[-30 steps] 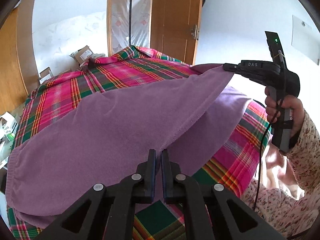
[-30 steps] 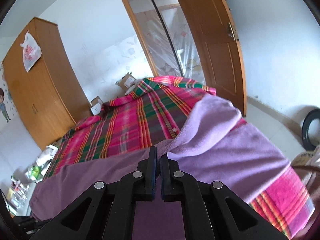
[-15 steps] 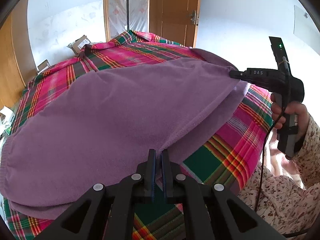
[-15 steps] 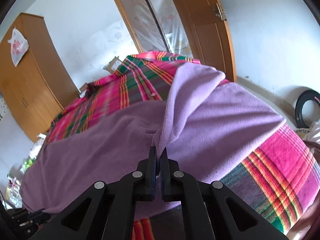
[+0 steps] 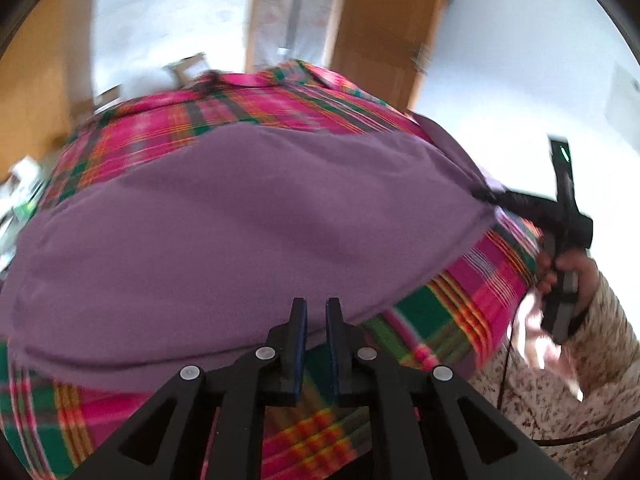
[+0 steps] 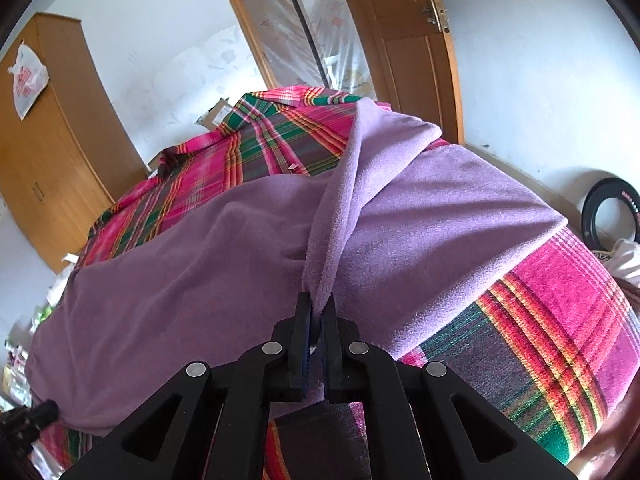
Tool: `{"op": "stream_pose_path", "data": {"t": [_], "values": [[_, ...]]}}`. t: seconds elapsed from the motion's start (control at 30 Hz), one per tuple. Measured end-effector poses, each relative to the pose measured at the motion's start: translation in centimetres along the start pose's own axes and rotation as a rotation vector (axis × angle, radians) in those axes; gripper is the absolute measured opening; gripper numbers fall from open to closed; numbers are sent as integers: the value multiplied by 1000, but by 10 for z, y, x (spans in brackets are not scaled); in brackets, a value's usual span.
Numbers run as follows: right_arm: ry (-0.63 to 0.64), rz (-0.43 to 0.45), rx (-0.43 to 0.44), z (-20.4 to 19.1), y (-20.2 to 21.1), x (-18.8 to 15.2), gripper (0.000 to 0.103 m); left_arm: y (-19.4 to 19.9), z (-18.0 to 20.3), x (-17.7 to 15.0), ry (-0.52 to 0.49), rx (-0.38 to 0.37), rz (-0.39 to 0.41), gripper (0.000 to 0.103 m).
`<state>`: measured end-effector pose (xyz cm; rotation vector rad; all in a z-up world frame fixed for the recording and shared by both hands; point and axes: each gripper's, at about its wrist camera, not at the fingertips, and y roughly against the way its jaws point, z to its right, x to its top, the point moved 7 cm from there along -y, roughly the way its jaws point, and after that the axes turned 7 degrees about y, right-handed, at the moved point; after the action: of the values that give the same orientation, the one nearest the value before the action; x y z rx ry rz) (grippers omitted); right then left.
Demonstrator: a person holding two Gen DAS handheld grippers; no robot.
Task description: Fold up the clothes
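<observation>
- Purple fleece garment (image 5: pixel 248 232): spread across the near part of the bed, over the plaid bedspread (image 5: pixel 472 292); its far edge lies short of the bed's far end.
- Left gripper (image 5: pixel 316 312): jaws slightly parted with a narrow gap between them, nothing seen pinched; the garment's near hem lies just beyond the tips. The left wrist view is motion-blurred.
- Right gripper (image 6: pixel 316 312): jaws clenched on a bunched fold of the purple fleece, which rises from the tips as a lighter ridge (image 6: pixel 360 168) running toward the far side of the bed.
- Right hand (image 5: pixel 568 276): wrapped around the right gripper's handle at the bed's edge, in a floral sleeve (image 5: pixel 600 340).
- Surroundings: wooden wardrobe (image 6: pixel 48 160), wooden door (image 6: pixel 404 52), black tyre (image 6: pixel 612 212) on the floor.
</observation>
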<state>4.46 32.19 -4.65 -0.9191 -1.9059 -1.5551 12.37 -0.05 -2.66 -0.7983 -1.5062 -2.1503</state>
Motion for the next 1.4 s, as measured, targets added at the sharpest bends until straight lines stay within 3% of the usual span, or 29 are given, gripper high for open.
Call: {"op": "stream_pose_path", "data": {"t": [0.13, 0.3, 0.4, 0.53, 0.93, 1.07, 1.23, 1.33, 1.4], "values": [[0, 10, -16, -1, 2, -1, 5, 16, -45, 10, 129, 81, 49, 9], [0, 7, -29, -2, 2, 0, 5, 29, -98, 21, 313, 112, 102, 9], [-3, 7, -31, -2, 2, 0, 5, 26, -118, 16, 369, 175, 81, 9], [-13, 7, -27, -1, 0, 0, 5, 23, -127, 6, 397, 194, 67, 9], [-21, -2, 5, 7, 6, -2, 9, 30, -123, 1, 407, 315, 22, 9], [-33, 21, 26, 16, 13, 3, 11, 37, -113, 10, 407, 306, 56, 9], [-67, 31, 43, 34, 15, 13, 14, 37, -76, 32, 313, 249, 105, 9], [-67, 37, 45, 41, 15, 26, 17, 23, -52, 46, 254, 195, 90, 9], [-52, 46, 49, 42, 14, 35, 26, 12, -37, 55, 217, 158, 73, 9]]}}
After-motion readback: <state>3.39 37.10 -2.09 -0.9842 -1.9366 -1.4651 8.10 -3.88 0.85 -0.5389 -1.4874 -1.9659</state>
